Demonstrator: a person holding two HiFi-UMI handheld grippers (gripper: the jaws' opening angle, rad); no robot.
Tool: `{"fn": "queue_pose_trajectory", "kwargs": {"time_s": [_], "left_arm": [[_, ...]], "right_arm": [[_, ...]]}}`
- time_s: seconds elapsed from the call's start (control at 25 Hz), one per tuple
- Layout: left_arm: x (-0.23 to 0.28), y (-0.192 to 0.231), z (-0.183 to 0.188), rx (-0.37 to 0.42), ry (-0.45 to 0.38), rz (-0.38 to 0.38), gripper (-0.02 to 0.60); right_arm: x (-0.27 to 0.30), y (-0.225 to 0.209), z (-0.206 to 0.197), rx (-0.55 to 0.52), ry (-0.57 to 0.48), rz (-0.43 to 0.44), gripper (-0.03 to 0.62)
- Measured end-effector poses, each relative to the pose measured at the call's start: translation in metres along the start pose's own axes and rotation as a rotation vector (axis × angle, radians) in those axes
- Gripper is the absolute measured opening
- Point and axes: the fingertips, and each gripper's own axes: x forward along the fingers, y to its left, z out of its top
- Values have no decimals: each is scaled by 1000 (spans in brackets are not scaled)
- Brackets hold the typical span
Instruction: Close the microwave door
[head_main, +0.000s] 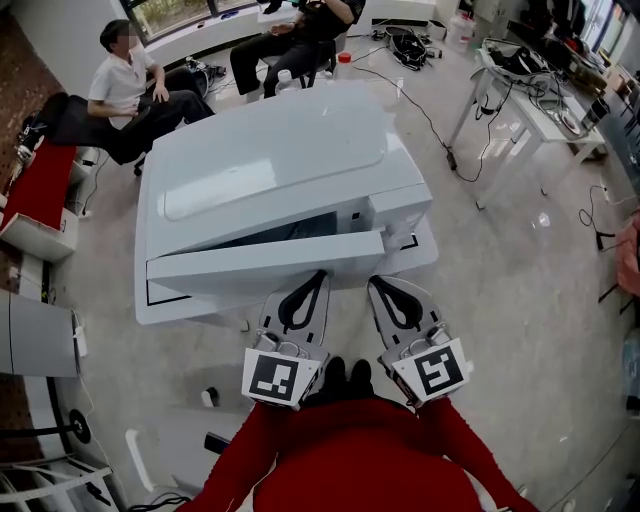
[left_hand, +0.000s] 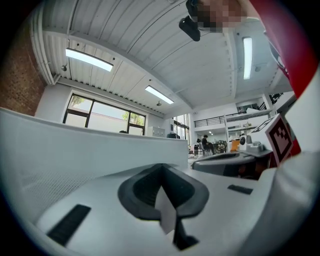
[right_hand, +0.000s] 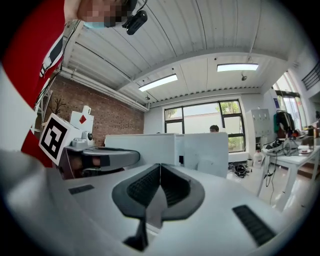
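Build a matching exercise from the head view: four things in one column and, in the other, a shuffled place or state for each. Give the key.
1. big white boxy microwave
2. left gripper
3. white table strewn with cables
4. seated person in a white shirt

a. upper right
b. jaws shut, holding nothing
c. upper left
d. centre of the view

Pairs: 1-d, 2-b, 3-a, 4-c.

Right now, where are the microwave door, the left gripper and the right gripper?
microwave door (head_main: 262, 268): head view, middle of its front panel.
left gripper (head_main: 318, 276): head view, between its closed fingertips.
right gripper (head_main: 378, 284): head view, between its closed fingertips.
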Motion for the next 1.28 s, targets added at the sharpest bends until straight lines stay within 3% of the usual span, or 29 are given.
{"fn": "queue_pose_trajectory", "kwargs": {"time_s": [0.2,0.36,0.72,0.92,1.28], "left_arm": [[10,10,-7,74,45,-5,8],[18,17,-6,75,53,3,8],[19,15,-5,53,73,14,8],[23,13,-8,86,92,18,8],[42,18,-16,12,126,9,8]], "right_arm": [[26,-7,-4,-30,14,-4,12],[38,-14,-14,22,83,-41,12],[44,-17,-13,39,94,-77,12],[46,-22,-15,47,114,-102,12],[62,-29,-16,68,153,-113,12]]}}
